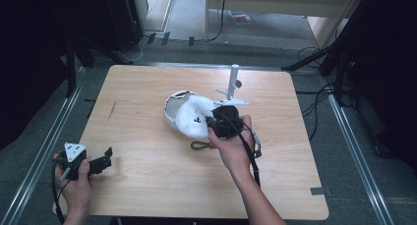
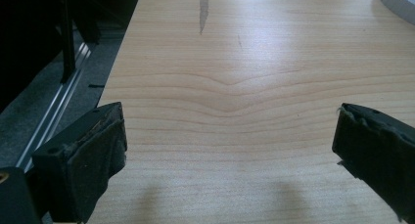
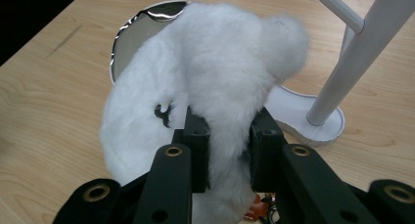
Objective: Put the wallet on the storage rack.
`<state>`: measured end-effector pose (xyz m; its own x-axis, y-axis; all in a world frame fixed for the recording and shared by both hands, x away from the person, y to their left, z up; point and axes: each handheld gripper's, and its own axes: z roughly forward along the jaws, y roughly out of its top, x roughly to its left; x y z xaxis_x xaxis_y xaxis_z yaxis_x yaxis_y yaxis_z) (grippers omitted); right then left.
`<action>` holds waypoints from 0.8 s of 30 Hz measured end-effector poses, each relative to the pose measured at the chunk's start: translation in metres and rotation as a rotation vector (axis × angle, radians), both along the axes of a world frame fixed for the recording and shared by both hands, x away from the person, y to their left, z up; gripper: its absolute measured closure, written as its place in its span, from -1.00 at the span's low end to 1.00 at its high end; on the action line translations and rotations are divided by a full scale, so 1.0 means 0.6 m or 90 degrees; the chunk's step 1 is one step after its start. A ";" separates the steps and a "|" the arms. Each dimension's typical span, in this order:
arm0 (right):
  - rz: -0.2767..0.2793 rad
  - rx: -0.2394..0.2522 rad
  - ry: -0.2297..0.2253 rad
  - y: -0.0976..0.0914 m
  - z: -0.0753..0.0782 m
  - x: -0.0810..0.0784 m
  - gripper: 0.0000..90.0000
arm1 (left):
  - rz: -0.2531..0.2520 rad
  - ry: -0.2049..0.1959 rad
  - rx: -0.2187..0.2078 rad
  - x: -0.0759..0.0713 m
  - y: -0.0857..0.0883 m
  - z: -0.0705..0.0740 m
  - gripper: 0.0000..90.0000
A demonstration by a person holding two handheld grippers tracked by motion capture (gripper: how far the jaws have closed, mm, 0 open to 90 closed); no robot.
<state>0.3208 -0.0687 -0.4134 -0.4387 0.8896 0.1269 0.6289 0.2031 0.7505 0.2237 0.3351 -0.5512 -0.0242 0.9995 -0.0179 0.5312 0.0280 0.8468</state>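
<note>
A white fluffy plush (image 1: pixel 189 118) lies near the table's middle, partly over a round mirror (image 1: pixel 171 106). My right gripper (image 1: pixel 213 121) is shut on the plush's near end. In the right gripper view the fur (image 3: pixel 220 77) is pinched between the two black jaws of that gripper (image 3: pixel 229 131), and the mirror (image 3: pixel 134 35) shows behind it. A small black mark (image 3: pixel 164 114) sits on the fur. My left gripper (image 1: pixel 104 159) rests at the table's front left, open, with nothing between its jaws. In its own view the left gripper (image 2: pixel 230 150) faces bare wood.
A white stand (image 1: pixel 232 85) with an upright pole rises just behind the plush; its base (image 3: pixel 313 123) and pole (image 3: pixel 359 48) are close to my right gripper. A thin olive loop (image 1: pixel 199 145) lies by the right hand. The mirror's rim (image 2: pixel 397 1) is far from the left gripper.
</note>
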 end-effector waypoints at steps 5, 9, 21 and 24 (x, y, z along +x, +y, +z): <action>-0.013 -0.020 0.004 0.013 -0.004 0.011 0.66 | 0.001 -0.001 -0.002 0.000 0.000 0.000 -0.99; -0.027 -0.025 0.008 0.025 -0.006 0.021 0.63 | 0.001 -0.001 -0.004 0.000 0.000 0.000 -0.99; -0.040 -0.029 0.012 0.046 -0.016 0.044 0.60 | -0.001 0.004 -0.004 0.000 0.000 0.000 -0.99; -0.047 -0.028 0.013 0.051 -0.020 0.049 0.60 | -0.002 0.003 -0.003 0.001 0.000 0.000 -0.99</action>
<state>0.3504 -0.0383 -0.4254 -0.3701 0.9240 0.0958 0.6581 0.1880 0.7291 0.2241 0.3351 -0.5513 -0.0218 0.9995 -0.0228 0.5355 0.0310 0.8440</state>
